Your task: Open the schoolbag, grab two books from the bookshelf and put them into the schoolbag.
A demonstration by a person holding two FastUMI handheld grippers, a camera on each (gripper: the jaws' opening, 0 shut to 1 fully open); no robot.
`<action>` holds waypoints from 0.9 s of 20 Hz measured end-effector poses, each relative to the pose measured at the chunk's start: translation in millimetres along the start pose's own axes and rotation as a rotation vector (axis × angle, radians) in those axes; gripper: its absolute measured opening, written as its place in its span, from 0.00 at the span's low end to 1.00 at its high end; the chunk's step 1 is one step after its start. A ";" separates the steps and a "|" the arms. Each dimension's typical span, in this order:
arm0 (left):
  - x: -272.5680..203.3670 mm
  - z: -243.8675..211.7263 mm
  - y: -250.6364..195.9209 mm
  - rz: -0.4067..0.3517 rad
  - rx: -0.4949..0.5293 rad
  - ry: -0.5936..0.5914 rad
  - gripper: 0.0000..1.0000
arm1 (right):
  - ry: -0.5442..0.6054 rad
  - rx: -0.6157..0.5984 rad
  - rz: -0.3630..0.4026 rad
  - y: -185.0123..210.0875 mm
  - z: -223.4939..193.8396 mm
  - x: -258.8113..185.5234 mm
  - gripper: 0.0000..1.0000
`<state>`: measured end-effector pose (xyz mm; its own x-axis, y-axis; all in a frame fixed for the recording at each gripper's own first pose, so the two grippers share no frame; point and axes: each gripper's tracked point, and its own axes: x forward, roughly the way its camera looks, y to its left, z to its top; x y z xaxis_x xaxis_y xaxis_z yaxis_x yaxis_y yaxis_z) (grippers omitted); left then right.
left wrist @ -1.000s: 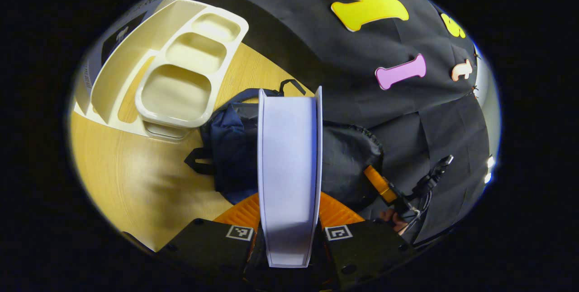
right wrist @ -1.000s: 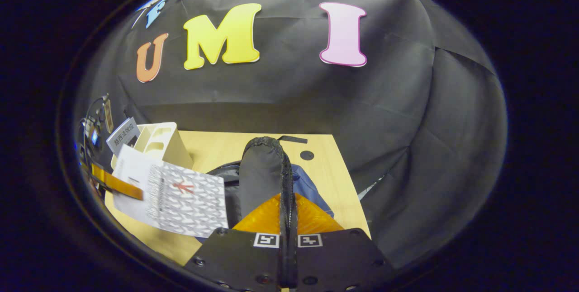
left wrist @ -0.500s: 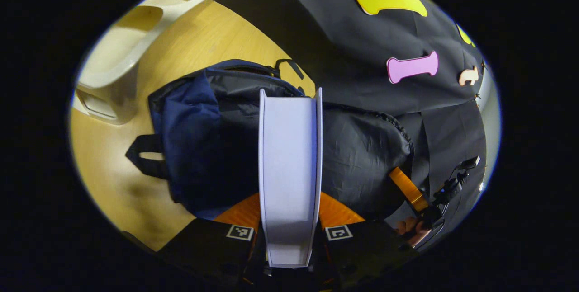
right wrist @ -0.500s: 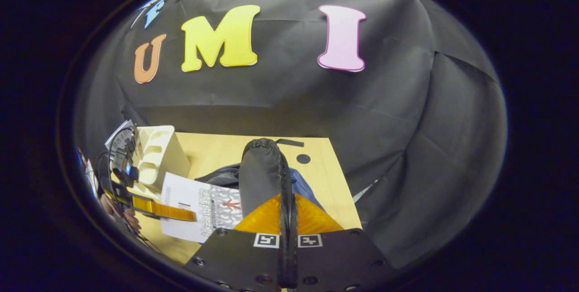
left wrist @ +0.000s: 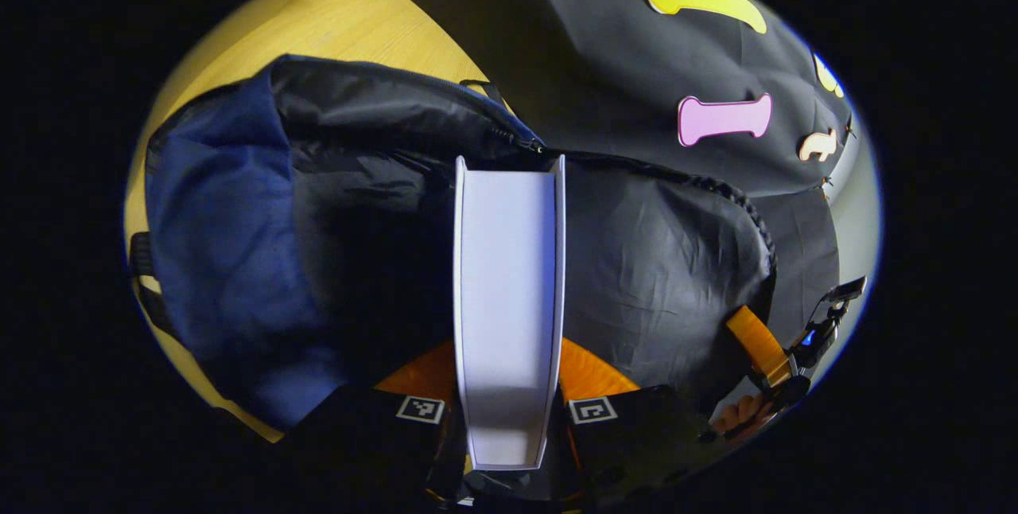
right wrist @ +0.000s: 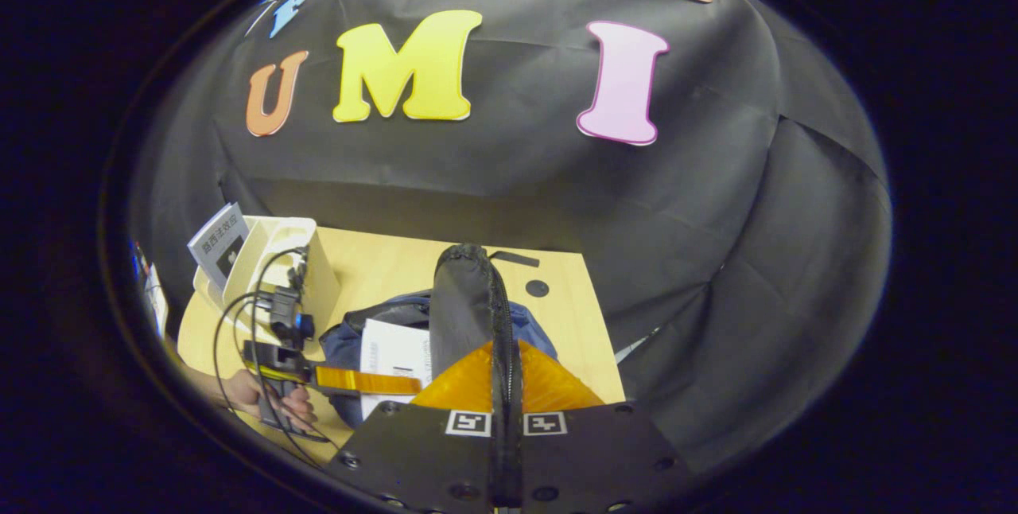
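In the left gripper view, my left gripper (left wrist: 509, 367) is shut on a white-edged book (left wrist: 509, 283), held edge-on over the mouth of the navy and black schoolbag (left wrist: 223, 251). The right gripper view has my right gripper (right wrist: 506, 375) shut on the bag's black zippered flap (right wrist: 465, 299), holding it up. There the book (right wrist: 394, 351) stands tilted at the bag's opening, with the left gripper (right wrist: 358, 379) and a hand (right wrist: 274, 403) behind it. The right gripper (left wrist: 763, 343) also appears at the flap's far corner in the left gripper view.
A cream bookshelf (right wrist: 278, 255) stands at the table's back left with one book (right wrist: 219, 239) leaning in it. The wooden table (right wrist: 382, 275) has a small round hole (right wrist: 538, 288) near its back right edge. Black cloth walls close in behind and to the right.
The left gripper has carried the book from beside the shelf down to the bag's opening, so the bag looms larger and the shelf has left its view. The right gripper kept holding the flap up.
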<state>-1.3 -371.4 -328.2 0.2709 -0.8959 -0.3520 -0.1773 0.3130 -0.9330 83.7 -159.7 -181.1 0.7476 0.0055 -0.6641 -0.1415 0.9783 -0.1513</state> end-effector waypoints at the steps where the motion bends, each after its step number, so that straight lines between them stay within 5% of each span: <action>1: 8.1 3.4 2.2 -0.013 -0.029 0.001 0.43 | 0.000 -0.007 0.001 1.8 -0.3 -0.9 0.00; 6: 28.2 8.5 15.1 -0.022 -0.038 -0.002 0.46 | 0.004 -0.018 0.015 9.0 -2.1 1.8 0.00; 9: 28.3 4.4 30.9 0.037 -0.023 0.040 0.46 | 0.005 -0.018 0.027 13.1 -5.6 2.2 0.00; 13: 17.7 -9.2 59.5 0.217 -0.066 0.122 0.79 | 0.004 -0.014 0.029 15.2 -10.0 5.0 0.00; 18: -40.5 -6.5 62.3 0.421 0.060 0.169 0.95 | 0.002 0.003 0.030 18.8 -16.2 8.3 0.00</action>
<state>-29.5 -317.6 -371.6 0.0279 -0.7239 -0.6893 -0.1825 0.6743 -0.7156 76.7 -144.6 -201.2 0.7419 0.0345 -0.6696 -0.1622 0.9782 -0.1293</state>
